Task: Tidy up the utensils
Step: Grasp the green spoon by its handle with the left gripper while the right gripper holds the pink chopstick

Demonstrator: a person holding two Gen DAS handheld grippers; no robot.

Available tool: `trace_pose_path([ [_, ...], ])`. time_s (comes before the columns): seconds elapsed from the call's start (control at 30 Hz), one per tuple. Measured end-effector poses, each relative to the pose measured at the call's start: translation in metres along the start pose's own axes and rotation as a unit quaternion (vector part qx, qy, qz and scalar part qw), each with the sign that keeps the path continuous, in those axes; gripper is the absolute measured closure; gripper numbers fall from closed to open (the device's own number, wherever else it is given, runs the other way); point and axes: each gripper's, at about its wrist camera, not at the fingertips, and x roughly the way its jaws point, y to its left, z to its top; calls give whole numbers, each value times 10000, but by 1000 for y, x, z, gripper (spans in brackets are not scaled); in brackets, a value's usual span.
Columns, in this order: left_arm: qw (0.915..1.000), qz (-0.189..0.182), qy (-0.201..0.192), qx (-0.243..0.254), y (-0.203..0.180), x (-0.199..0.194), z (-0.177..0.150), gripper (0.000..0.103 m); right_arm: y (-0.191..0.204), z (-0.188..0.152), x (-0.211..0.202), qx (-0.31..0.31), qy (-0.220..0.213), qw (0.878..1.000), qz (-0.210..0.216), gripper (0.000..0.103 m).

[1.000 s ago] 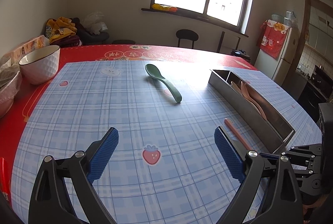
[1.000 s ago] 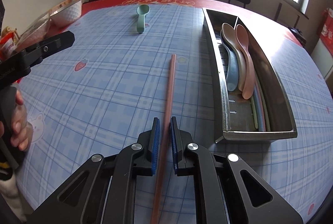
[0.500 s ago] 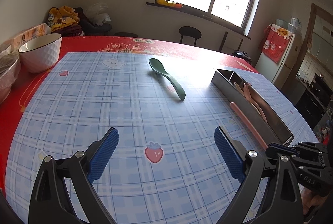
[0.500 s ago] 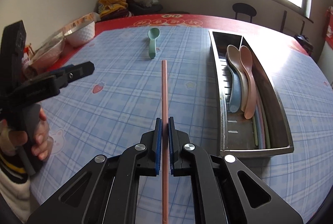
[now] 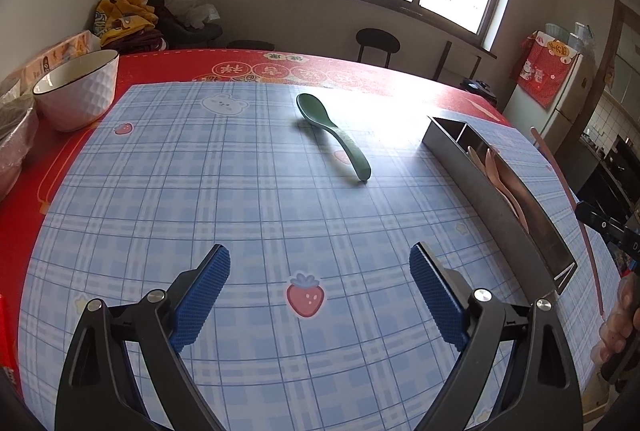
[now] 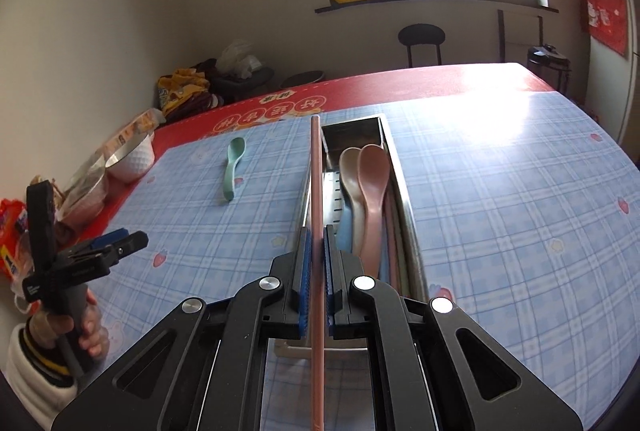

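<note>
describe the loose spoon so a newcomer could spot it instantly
On the blue plaid mat, left of the steel tray, one green spoon lies alone. The other spoons sit inside the tray and are pink or beige.

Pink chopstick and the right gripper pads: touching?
Touching. The right wrist view shows the right gripper with both blue pads pressed flat against the pink chopstick, no gap on either side.

Red table (image 5: 360,69) — plaid mat (image 5: 200,191), green spoon (image 5: 334,133), steel tray (image 5: 500,199), bowl (image 5: 76,89).
</note>
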Motion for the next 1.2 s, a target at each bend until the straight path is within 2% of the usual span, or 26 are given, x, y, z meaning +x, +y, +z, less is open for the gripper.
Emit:
trace_pose_path([
  [0.13,9999,-114,64,-88,-11,6,23,20,-19,14,7,177,-170,9996,147,97],
  [0.23,9998,-68,89,-147,-21,20,43,24,-28,19,13,243,-269,9989,307,97],
  [0.33,9993,17,210,-311,-25,43,63,35,-31,18,21,250,-261,9983,454,97],
  [0.57,9920,-77,527,-1147,-11,98,95,60,-54,20,35,466,-290,9966,611,97],
  [0.7,9887,-52,690,-1332,-8,122,100,71,-64,18,39,577,-319,9955,675,97],
  [0.9,9879,86,746,-1357,-10,142,100,73,-73,14,45,690,-316,9940,782,97],
  [1.07,9887,204,737,-1288,-14,151,96,93,-79,12,48,771,-291,9929,864,97],
  [1.2,9908,301,696,-1124,-21,150,93,96,-81,11,51,792,-265,9924,902,97],
])
